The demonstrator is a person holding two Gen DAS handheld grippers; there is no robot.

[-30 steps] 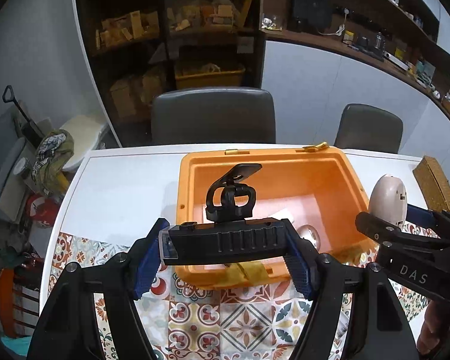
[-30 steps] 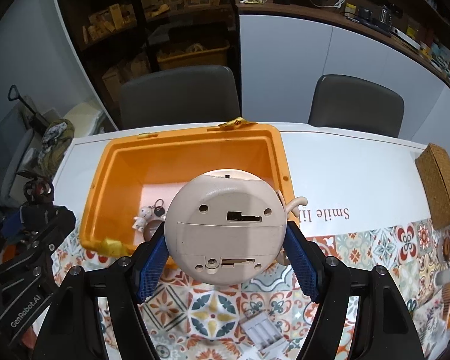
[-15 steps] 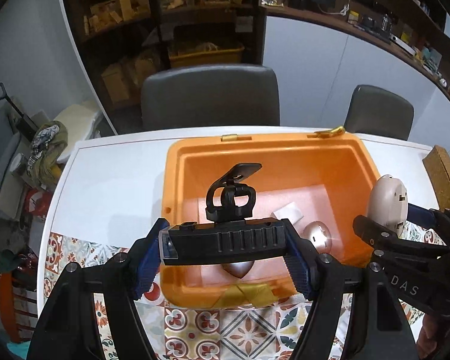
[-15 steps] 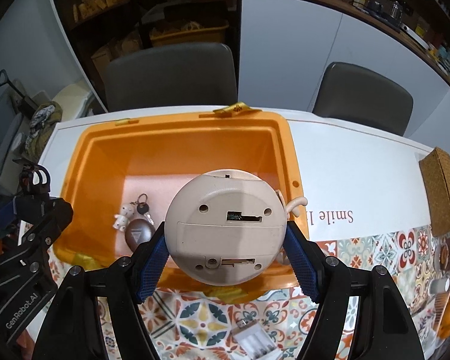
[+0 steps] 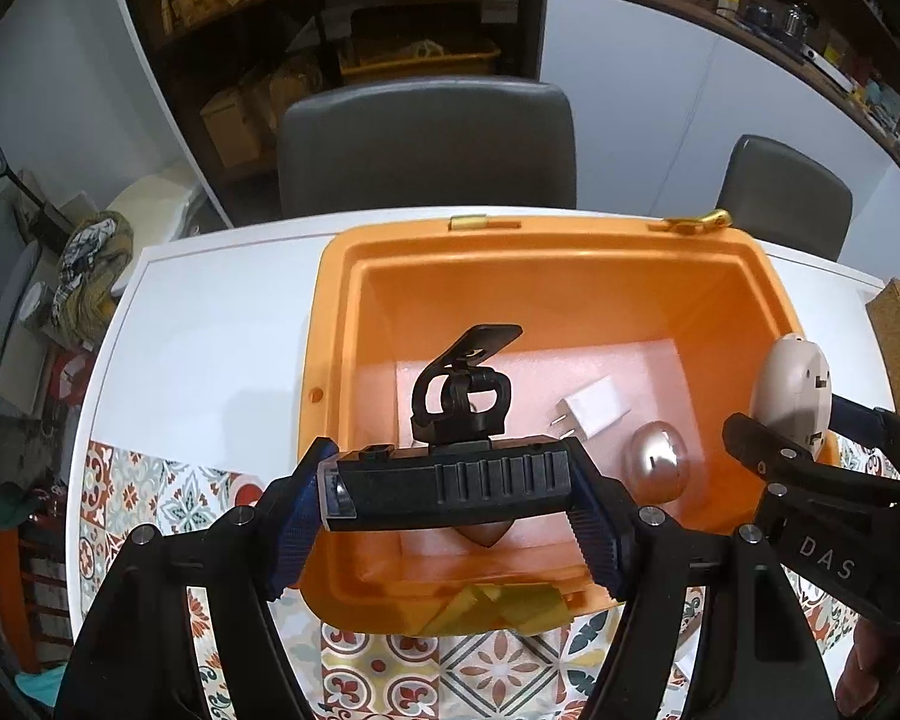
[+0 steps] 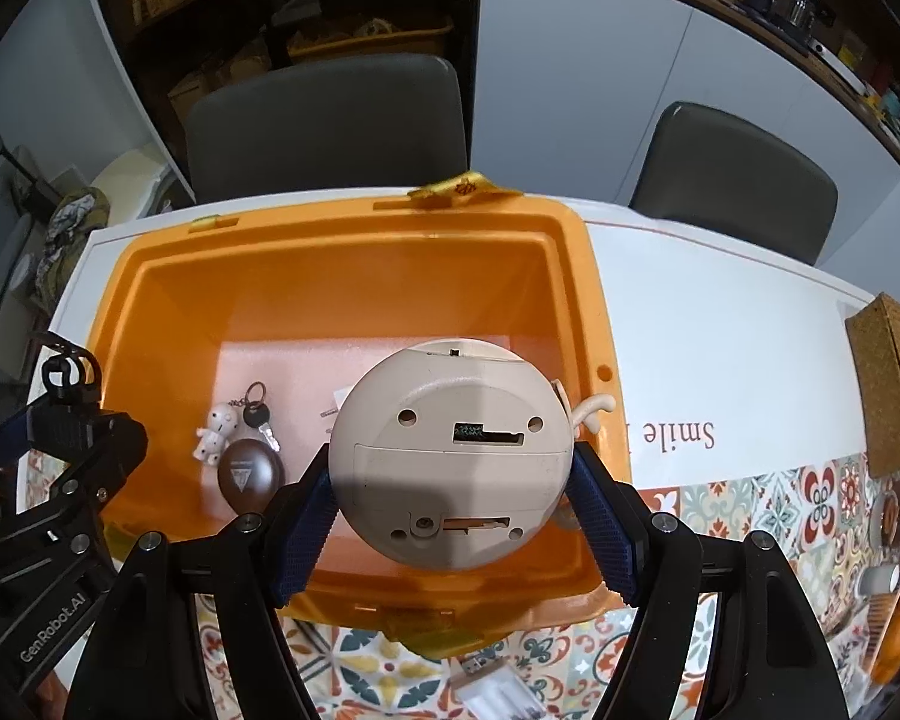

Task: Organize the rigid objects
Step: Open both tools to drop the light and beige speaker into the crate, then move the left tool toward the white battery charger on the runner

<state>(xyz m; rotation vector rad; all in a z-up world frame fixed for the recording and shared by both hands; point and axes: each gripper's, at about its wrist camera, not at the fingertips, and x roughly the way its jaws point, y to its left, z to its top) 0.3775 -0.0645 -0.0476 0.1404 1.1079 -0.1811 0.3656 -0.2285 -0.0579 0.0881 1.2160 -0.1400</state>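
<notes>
While both tongs are hanging above the orange bin (image 5: 336, 360), the left tongs (image 5: 450, 501) are clamping a black clip-on holder (image 5: 450, 480) crosswise and the right tongs (image 6: 450, 498) are gripping a round beige clock (image 6: 450, 450), each directly over the bin's floor.

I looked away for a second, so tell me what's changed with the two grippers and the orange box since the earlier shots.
Both grippers have come down and forward over the orange box. The left gripper still clamps the black phone holder; the right gripper still clamps the round beige device. Nothing was released. The keyring, white charger and metal egg lie where they were.
</notes>
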